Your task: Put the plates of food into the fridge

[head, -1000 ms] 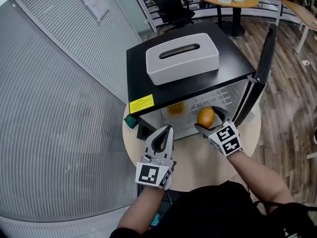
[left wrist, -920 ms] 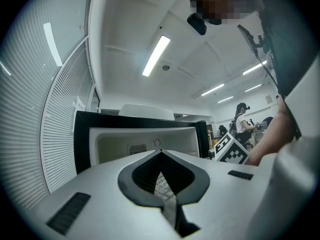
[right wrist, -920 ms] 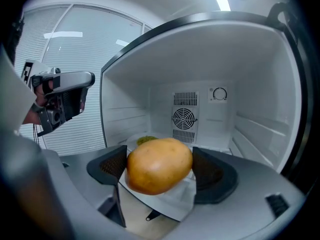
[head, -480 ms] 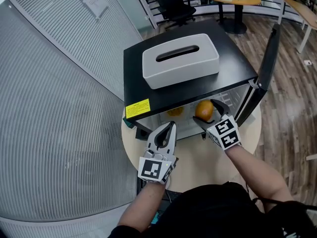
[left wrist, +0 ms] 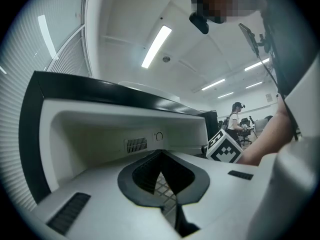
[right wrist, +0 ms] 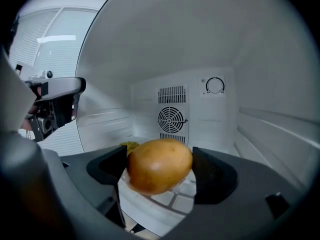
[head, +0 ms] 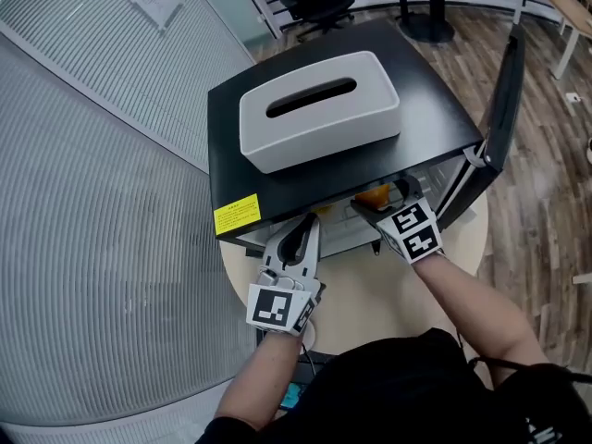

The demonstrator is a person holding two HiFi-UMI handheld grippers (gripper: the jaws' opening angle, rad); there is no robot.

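Observation:
A black mini fridge (head: 435, 109) stands with its door (head: 504, 100) swung open to the right. My right gripper (head: 381, 203) reaches into the opening, shut on a golden-brown potato (head: 373, 195). In the right gripper view the potato (right wrist: 159, 165) sits squeezed between both pads, above the white wire shelf (right wrist: 175, 199). A small yellow-green bit of food (right wrist: 129, 145) lies further back on that shelf. My left gripper (head: 310, 222) is shut and empty at the fridge's lower left front; its tips (left wrist: 160, 156) point into the white interior (left wrist: 100, 129).
A white tissue box (head: 319, 109) lies on the fridge top. The fridge stands on a round beige table (head: 370, 294). A fan grille (right wrist: 171, 119) and dial (right wrist: 215, 85) mark the back wall. A glass partition (head: 92, 202) runs at the left; wooden floor (head: 546, 202) at the right.
My right gripper has carried the potato forward from the fridge's front edge into the opening, under the top. The left gripper has edged closer to the fridge front.

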